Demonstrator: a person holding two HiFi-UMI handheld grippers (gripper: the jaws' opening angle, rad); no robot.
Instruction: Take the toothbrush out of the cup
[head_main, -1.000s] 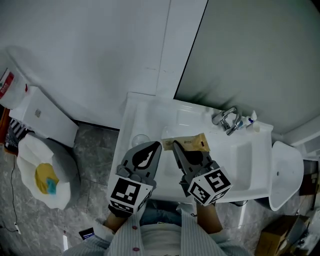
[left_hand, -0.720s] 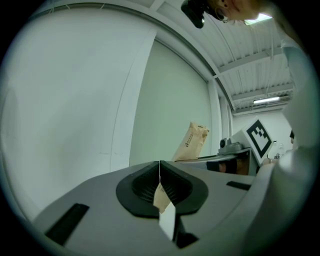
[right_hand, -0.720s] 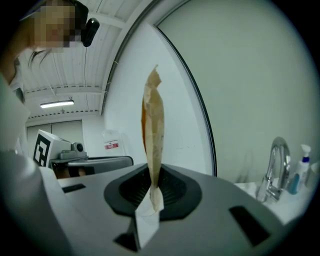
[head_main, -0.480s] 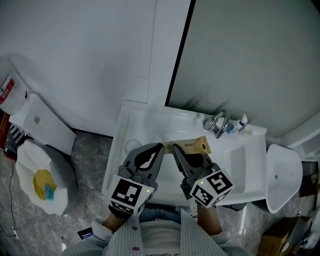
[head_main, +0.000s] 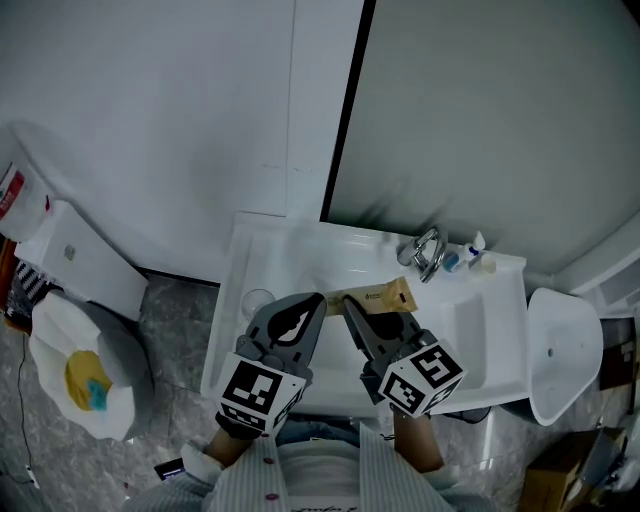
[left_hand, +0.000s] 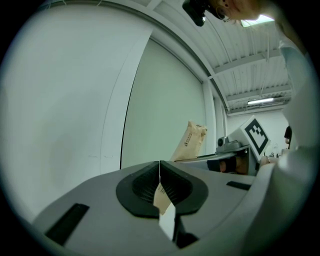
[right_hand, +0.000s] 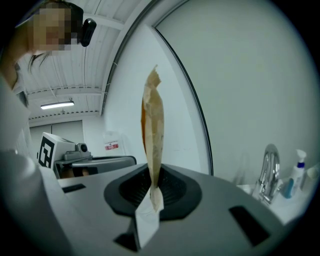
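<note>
**Packet (head_main: 385, 294) nearer tap (head_main: 430, 253)**

Vs 1 s ago, the brown packet sits closer to the tap in head view. Now the right hand-held gripper (head_main: 349, 301) is clamped on the packet's end & the left hand-held gripper (head_main: 319, 297) is closed on a small paper scrap (left_hand: 161, 196). Clear cup (head_main: 257, 301) stands on the sink (head_main: 480, 330) rim, left of both; toothbrush can't be made out.

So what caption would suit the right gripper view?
The right gripper pinches an upright brown packet, with a tap at the far right.
</note>
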